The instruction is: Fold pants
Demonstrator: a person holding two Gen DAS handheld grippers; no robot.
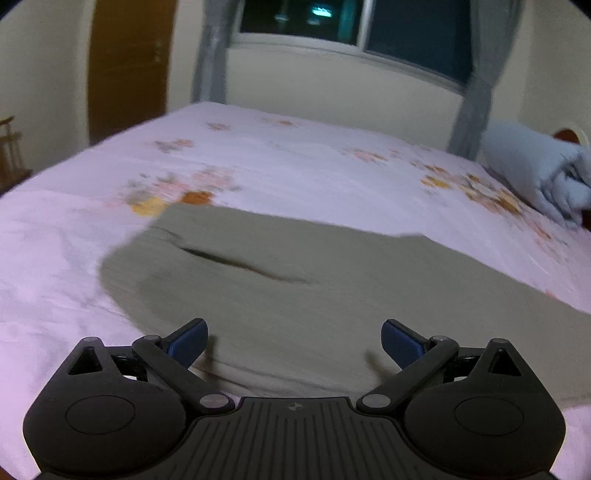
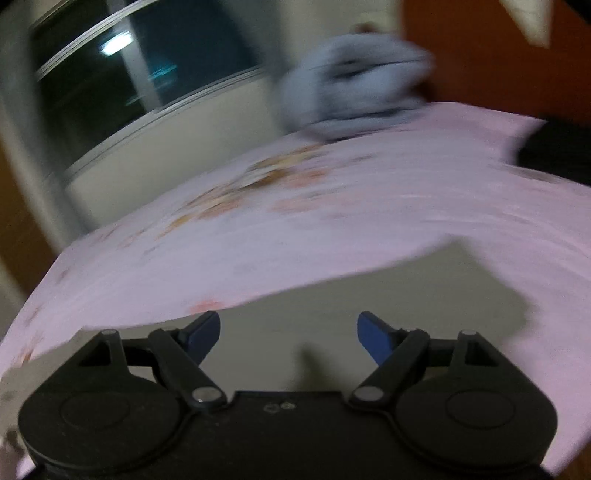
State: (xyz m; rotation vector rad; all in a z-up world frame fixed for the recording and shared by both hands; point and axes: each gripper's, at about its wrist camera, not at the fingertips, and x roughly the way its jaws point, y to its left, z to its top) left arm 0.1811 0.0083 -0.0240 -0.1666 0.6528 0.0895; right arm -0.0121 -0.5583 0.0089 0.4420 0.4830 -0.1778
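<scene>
Bedroom with a dark window [image 1: 354, 22] and grey curtains, and a bed [image 1: 295, 158] in a soft pink floral sheet with one rolled pale-blue blanket [image 1: 535, 173] at the far right. One pair of olive pants [image 1: 295, 295] lies flat on it, matte cloth, long axis running left to right. The left gripper [image 1: 294, 338] and right gripper [image 2: 288, 332] both hang over the pants, blue-padded jaws spread wide, nothing between them.

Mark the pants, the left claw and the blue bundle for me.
pants [image 1: 295, 295]: left wrist view, middle of the olive cloth.
left claw [image 1: 294, 341]: left wrist view, midway between its open tips.
blue bundle [image 1: 535, 173]: left wrist view, its near face.
</scene>
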